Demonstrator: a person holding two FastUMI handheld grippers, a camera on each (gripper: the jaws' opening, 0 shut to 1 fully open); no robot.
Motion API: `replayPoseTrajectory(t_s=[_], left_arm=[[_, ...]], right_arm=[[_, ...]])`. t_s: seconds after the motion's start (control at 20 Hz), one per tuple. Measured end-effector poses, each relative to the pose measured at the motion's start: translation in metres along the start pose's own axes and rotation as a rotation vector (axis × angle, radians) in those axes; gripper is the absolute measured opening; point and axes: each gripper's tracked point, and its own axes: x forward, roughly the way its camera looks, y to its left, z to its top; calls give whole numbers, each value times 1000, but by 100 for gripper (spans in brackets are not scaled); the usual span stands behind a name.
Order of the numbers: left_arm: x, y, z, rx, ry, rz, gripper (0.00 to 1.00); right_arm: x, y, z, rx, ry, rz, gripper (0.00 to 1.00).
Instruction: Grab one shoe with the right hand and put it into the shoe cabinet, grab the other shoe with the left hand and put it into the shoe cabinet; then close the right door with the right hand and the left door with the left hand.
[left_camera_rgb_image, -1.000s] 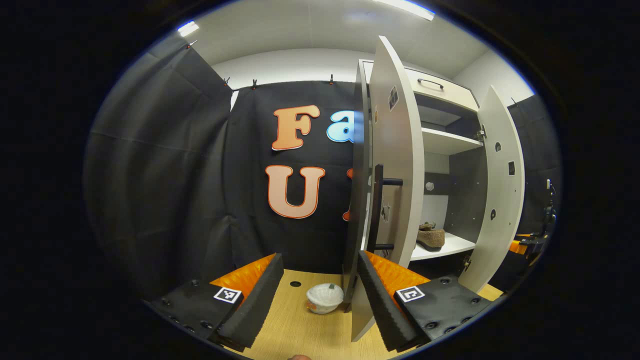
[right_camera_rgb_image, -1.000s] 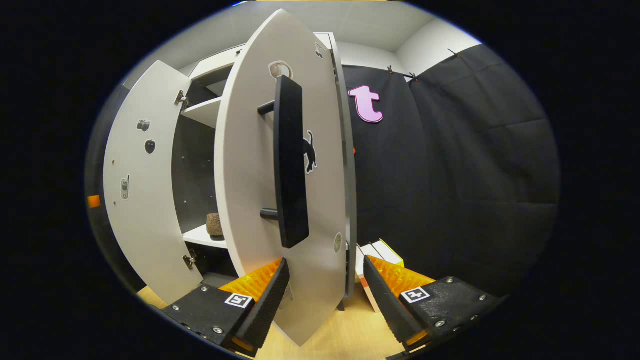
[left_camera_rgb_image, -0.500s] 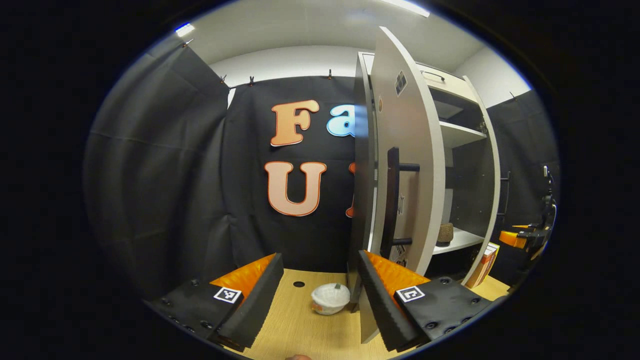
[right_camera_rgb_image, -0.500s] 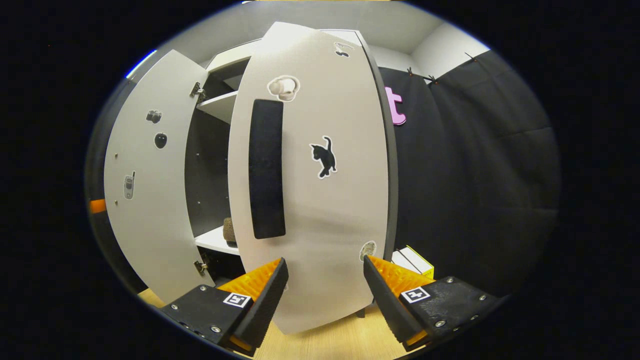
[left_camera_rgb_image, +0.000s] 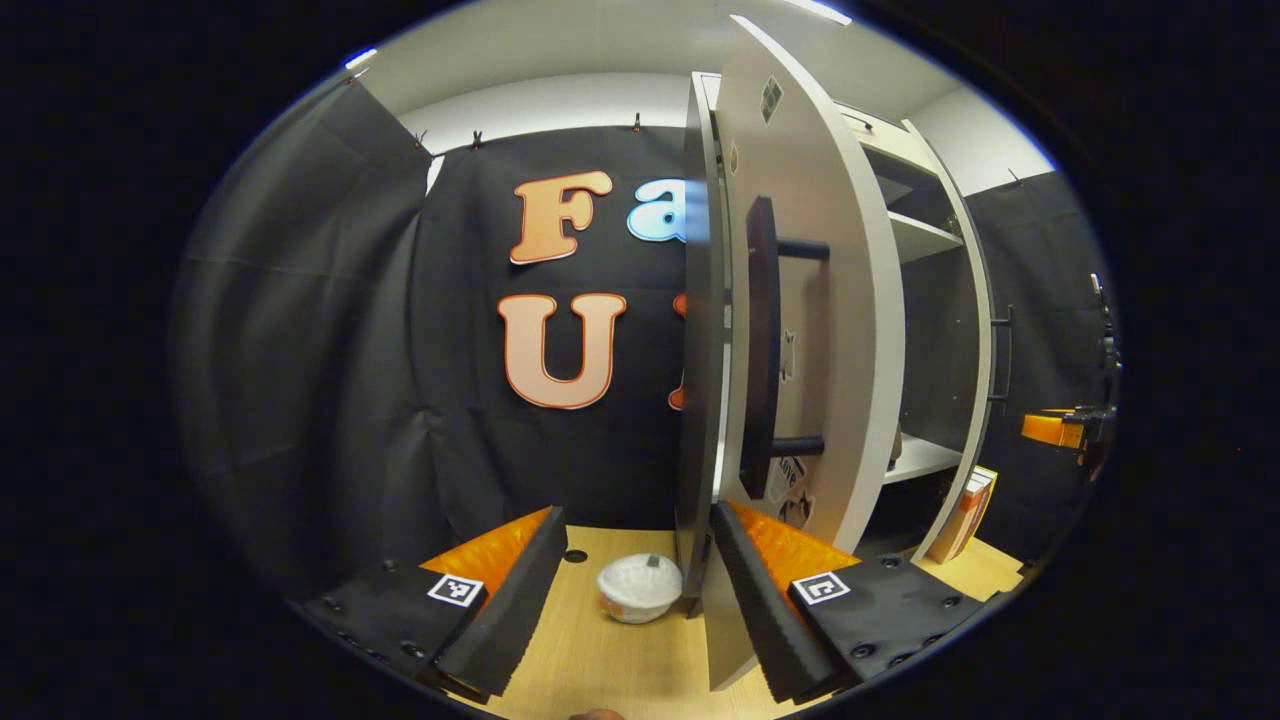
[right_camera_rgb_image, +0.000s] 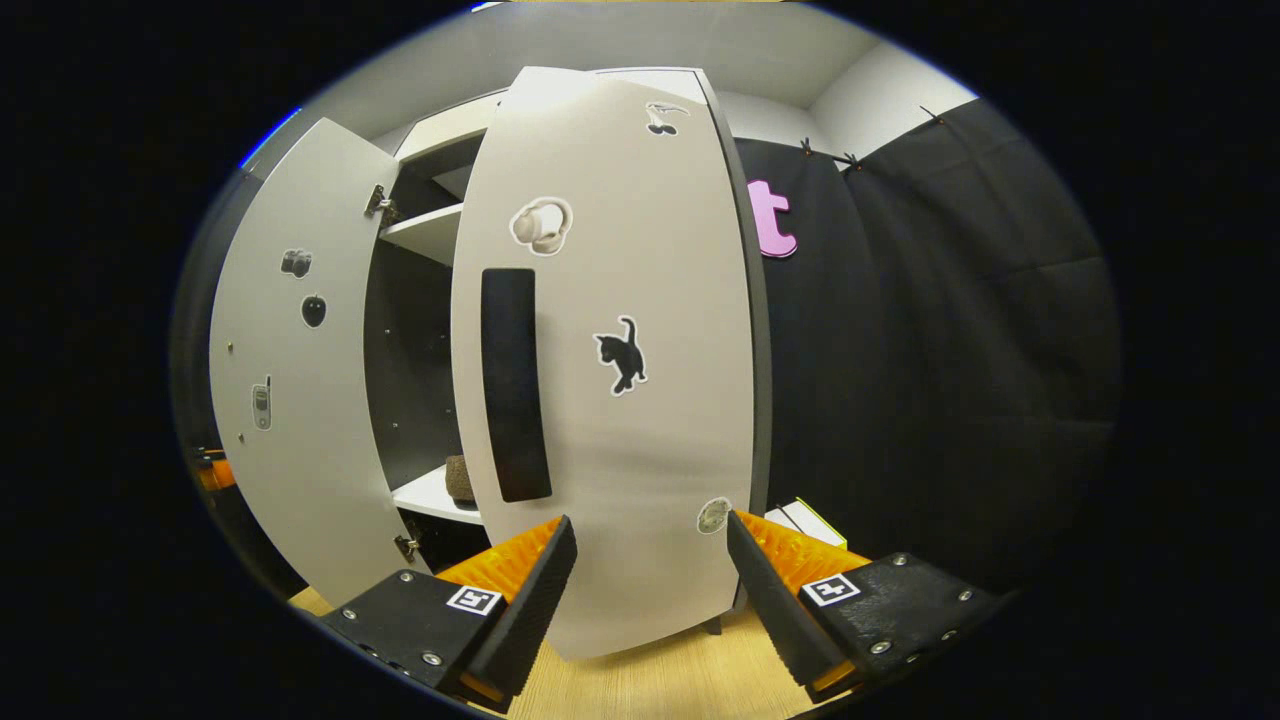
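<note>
In the right gripper view, the right gripper (right_camera_rgb_image: 650, 590) has its fingers wide apart and holds nothing. The right door (right_camera_rgb_image: 640, 420) of the shoe cabinet (right_camera_rgb_image: 430, 225) stands right in front of it, with the bottom of the door between the two fingers. It is hard to tell if a finger touches the door. The door is almost closed, with a gap left on its handle side. It has a long dark handle (right_camera_rgb_image: 512, 385) and a cat sticker (right_camera_rgb_image: 620, 355). Through the gap, a brown shoe (right_camera_rgb_image: 459, 479) sits on the low white shelf (right_camera_rgb_image: 430, 495) inside. The left door (right_camera_rgb_image: 290, 400) hangs wide open.

In the left gripper view, the left gripper (left_camera_rgb_image: 640, 590) is wide open too and holds nothing. It sits low over the wooden table (left_camera_rgb_image: 600, 660). A small white bowl (left_camera_rgb_image: 640, 590) rests on the table between its fingers, close to the cabinet's foot. The left door (left_camera_rgb_image: 800, 330) is seen nearly edge on, just above the finger nearest the cabinet. Its dark handle (left_camera_rgb_image: 760, 345) sticks out toward the camera. Behind it, the shelves show in the gap between the two doors. A box (left_camera_rgb_image: 962, 515) leans by the cabinet's far side.
</note>
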Motion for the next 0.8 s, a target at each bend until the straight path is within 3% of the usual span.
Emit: replayPoseTrajectory(t_s=[0.15, 0.4, 0.45, 0.55, 0.8], left_arm=[[1, -5, -4, -4, 0, 5, 99], [1, -17, -7, -36, 6, 10, 94], [0, -26, -8, -41, 6, 2, 99], [2, -51, -10, -34, 9, -34, 94], [17, -131, -14, 19, 6, -136, 94]], right_arm=[[-6, -14, 10, 5, -8, -11, 93], [-9, -41, 20, 24, 5, -41, 93], [-10, -47, 22, 27, 7, -47, 93], [-10, -54, 27, 16, 5, -53, 93], [-14, -79, 40, -27, -2, -75, 93]])
